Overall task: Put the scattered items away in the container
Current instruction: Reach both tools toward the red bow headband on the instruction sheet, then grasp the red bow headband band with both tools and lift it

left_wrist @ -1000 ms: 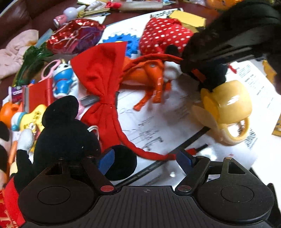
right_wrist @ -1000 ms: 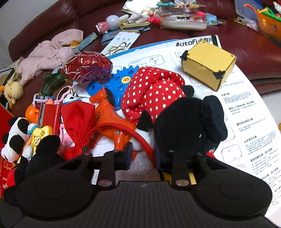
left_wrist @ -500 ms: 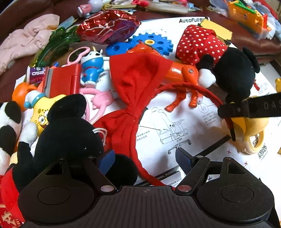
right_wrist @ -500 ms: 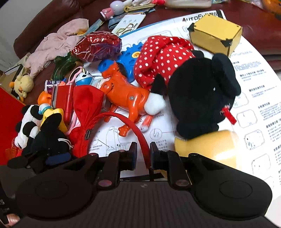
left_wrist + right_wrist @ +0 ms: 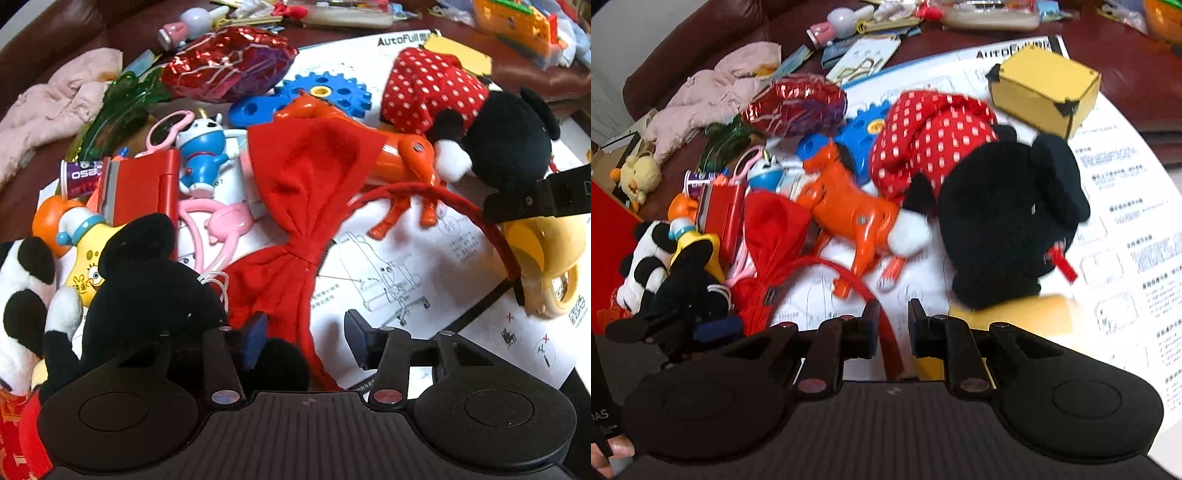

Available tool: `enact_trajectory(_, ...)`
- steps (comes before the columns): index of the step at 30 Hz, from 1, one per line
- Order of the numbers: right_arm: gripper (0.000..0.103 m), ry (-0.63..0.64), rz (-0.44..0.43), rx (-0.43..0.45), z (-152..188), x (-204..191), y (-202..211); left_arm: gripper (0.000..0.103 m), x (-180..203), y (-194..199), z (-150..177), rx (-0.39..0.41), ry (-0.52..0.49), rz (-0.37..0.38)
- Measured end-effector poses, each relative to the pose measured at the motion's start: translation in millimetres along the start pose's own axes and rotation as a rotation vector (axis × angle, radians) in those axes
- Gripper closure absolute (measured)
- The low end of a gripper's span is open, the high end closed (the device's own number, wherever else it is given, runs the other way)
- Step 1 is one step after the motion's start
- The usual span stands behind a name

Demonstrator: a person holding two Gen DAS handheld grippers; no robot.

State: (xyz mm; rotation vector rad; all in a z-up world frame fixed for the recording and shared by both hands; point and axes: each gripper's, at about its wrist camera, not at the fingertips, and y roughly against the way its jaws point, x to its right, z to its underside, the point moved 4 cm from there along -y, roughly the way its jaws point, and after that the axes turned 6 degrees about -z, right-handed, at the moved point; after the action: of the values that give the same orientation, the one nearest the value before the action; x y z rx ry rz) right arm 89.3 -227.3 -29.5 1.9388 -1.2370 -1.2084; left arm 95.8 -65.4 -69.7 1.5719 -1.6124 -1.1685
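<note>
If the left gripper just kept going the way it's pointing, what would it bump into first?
Most likely the red bow of the headband: its lower tail already lies between the left gripper's open fingers. Depth is hard to judge, so the printed sheet under it could come almost at once.

Both fisheye views are evenly lit by soft indoor light, with no hard shadows. Straight lines bend toward the edges, and the corners fall off into dark vignetting. In the left wrist view, the foil balloon (image 5: 229, 66) shows bright specular streaks, and the white instruction sheet (image 5: 417, 258) looks washed out. The right wrist view is softer, with motion blur smearing the polka-dot plush (image 5: 934, 140) and the yellow cup (image 5: 1015, 317). Colours are saturated, reds especially.
</note>
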Motion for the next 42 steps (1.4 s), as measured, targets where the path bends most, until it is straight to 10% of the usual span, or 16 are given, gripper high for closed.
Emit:
enact_trajectory(9, 0.084, 0.128, -0.008, 0.01, -6, -25, -25, 0.042, -6, -11, -4, -0.04, 0.012, -0.012)
enact_trajectory(21, 0.085, 0.028, -0.078, -0.112, 41, -9, -15, 0.07, -3, -16, -14, -0.011, 0.004, 0.022)
enact_trajectory(42, 0.082, 0.027, -0.042, -0.087, 25, -8, -42, 0.025, 6, -2, 0, 0.017, -0.092, 0.037)
